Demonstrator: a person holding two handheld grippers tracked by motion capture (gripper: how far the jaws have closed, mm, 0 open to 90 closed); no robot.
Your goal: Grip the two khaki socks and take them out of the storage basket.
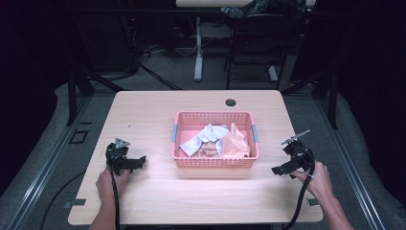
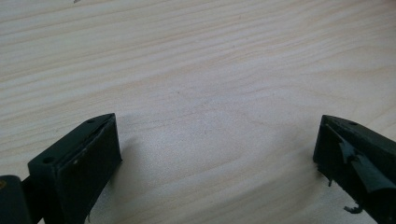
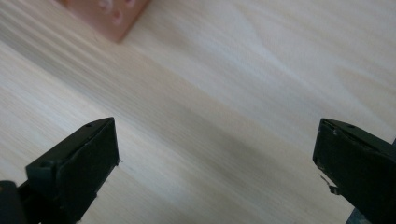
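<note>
Plainly, both pairs of jaws stand wide apart with nothing between them. In the left gripper view the left gripper (image 2: 217, 154) looks down on bare wood of the desk (image 2: 196, 70); in the right gripper view the right gripper (image 3: 217, 156) does the same, with one corner of the pink basket (image 3: 109, 16) just ahead and to its upper left.

From the high view, the left gripper (image 1: 139, 162) rests low over the desk to the left of the basket (image 1: 214, 162), jaws turned toward it, and the right gripper (image 1: 280, 170) sits to the basket's right, jaws likewise turned inward. The basket stands between the two, near the middle of the desk, its long axis running left to right. Inside lie crumpled cloths (image 1: 218, 141), whitish toward the left, peach toward the right.

Judging by the gaps, each gripper lies about equally far from its side of the basket; the peach cloth is the right one's nearer reach, the whitish one the left's.
</note>
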